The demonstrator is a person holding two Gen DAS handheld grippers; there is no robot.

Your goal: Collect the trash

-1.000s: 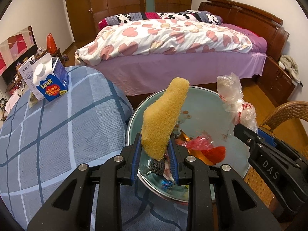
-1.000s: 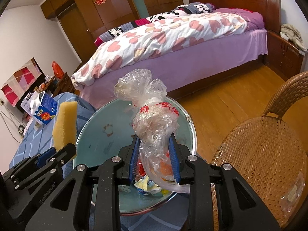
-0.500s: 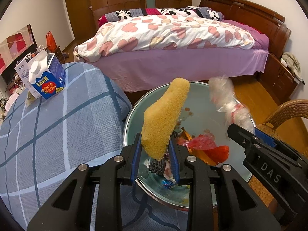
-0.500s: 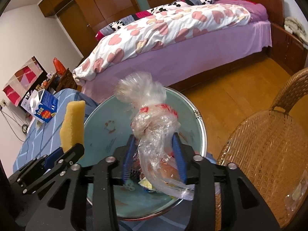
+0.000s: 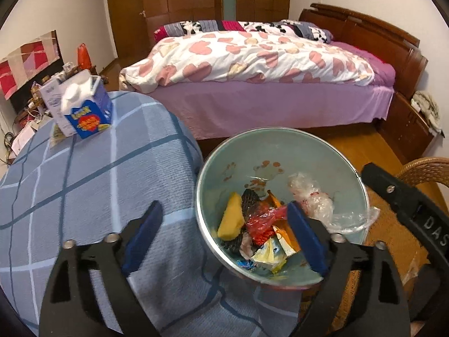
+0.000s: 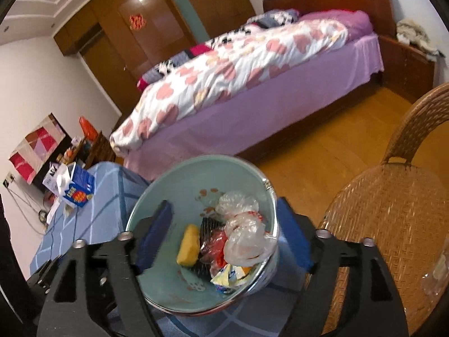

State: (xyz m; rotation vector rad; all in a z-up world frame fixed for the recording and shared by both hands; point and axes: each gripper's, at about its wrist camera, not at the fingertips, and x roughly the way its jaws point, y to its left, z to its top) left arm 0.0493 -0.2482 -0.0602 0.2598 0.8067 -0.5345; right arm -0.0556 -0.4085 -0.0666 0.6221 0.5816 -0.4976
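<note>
- I'm seeing the yellow sponge [image 5: 230, 221] lying tilted inside the pale green basin [image 5: 280, 151], at the left of the pile.
- The clear plastic bag [image 5: 314, 199] is lying crumpled on the right, its tail draping over the rim.
- Red and yellow wrappers [image 5: 263, 224] are sitting between them.

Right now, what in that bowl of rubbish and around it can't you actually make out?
- Bottom of the trash pile in the bowl: hidden by the sponge, wrappers and plastic bag, both views.
- Milk carton lettering: blurred, small.
- Wicker chair: cut off by the right view's edge.
</note>
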